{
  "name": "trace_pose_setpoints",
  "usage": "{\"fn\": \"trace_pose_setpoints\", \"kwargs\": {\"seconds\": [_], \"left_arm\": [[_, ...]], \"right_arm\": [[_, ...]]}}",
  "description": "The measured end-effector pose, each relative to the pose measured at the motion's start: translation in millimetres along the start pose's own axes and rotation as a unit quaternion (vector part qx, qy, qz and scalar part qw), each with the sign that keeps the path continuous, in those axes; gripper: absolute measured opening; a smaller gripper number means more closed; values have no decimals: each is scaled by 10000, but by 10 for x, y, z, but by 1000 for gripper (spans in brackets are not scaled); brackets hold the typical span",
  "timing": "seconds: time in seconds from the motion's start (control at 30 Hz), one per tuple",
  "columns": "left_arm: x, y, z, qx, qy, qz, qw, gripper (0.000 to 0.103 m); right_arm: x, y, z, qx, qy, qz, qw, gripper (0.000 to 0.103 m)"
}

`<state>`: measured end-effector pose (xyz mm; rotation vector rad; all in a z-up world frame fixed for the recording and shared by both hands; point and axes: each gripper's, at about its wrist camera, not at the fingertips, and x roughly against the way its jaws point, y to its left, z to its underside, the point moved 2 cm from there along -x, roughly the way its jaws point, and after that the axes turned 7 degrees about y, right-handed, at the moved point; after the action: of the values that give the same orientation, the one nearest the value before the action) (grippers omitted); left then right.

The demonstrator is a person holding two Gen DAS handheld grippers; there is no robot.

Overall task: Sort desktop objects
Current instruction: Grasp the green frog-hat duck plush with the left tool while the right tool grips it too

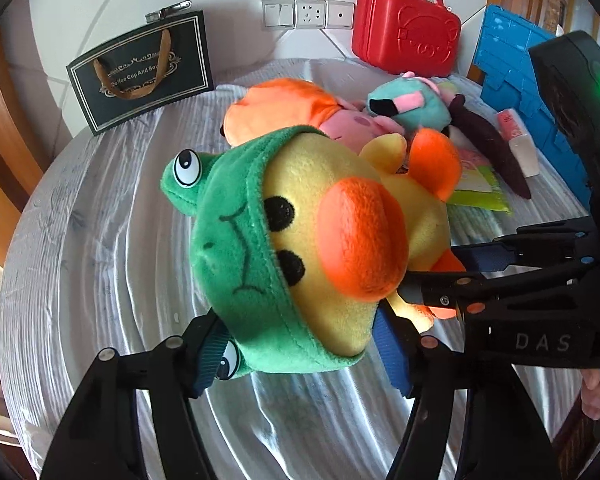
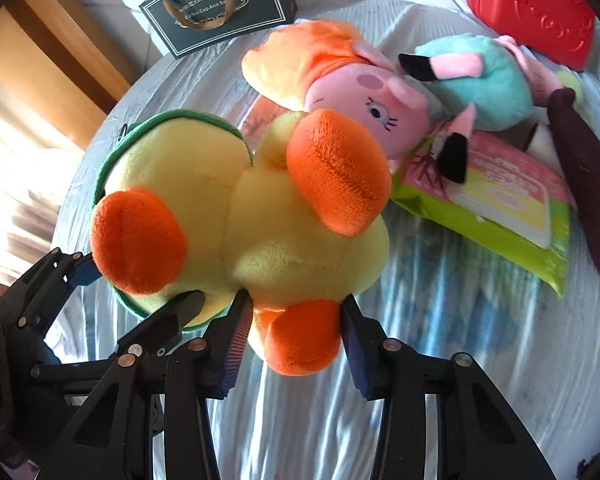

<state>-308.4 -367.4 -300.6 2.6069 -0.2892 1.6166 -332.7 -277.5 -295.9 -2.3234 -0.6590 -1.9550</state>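
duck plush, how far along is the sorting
Done: nothing looks sorted yet. In hand: the duck plush is gripped at both ends, the left gripper on its green-hooded head, the right gripper on an orange foot. Left: the pink plush, teal plush and wipes pack lie heaped together on the table.

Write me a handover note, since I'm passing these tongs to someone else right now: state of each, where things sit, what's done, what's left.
Left tongs: shut on the duck plush at its green frog hood.
Right tongs: shut on the same duck's orange foot.
Pig plush, teal plush and wet wipes pack lie piled on the cloth-covered table; red case and black gift bag at the wall.
Done: duck gripped.
Left: place the duck, sort the pile.
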Motion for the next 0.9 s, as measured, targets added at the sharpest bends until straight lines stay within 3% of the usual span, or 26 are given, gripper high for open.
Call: {"fn": "trace_pose_setpoints", "kwargs": {"seconds": [0.1,0.23,0.33,0.4,0.57,0.6,0.63,0.77,0.9], "left_arm": [[-17,-6,97,155,171,180,9996,66],[-101,-1,284,268,398,305,9984,66],[-145,41,354,332,463,320,9979,66],[-150,67,348,366,473,345,9976,69],[-218,52,312,235,494,258,9982,77],[-233,61,297,241,488,240,9982,77],[-252,67,285,222,500,263,9982,76],[-202,42,294,64,323,256,9991,64],[-5,80,299,116,6,349,9993,62]], "right_arm": [[31,-40,112,-52,134,104,9998,31],[-36,-54,250,-38,310,164,9994,31],[-71,-66,269,-148,326,16,9994,35],[-93,-65,265,-202,346,-45,9992,48],[-217,-83,252,-295,430,-60,9986,51],[-252,-75,237,-312,412,-76,9986,48],[-289,-70,211,-336,436,-129,9984,38],[-242,19,219,-179,324,2,9993,34],[-83,113,265,-21,43,40,10000,32]]}}
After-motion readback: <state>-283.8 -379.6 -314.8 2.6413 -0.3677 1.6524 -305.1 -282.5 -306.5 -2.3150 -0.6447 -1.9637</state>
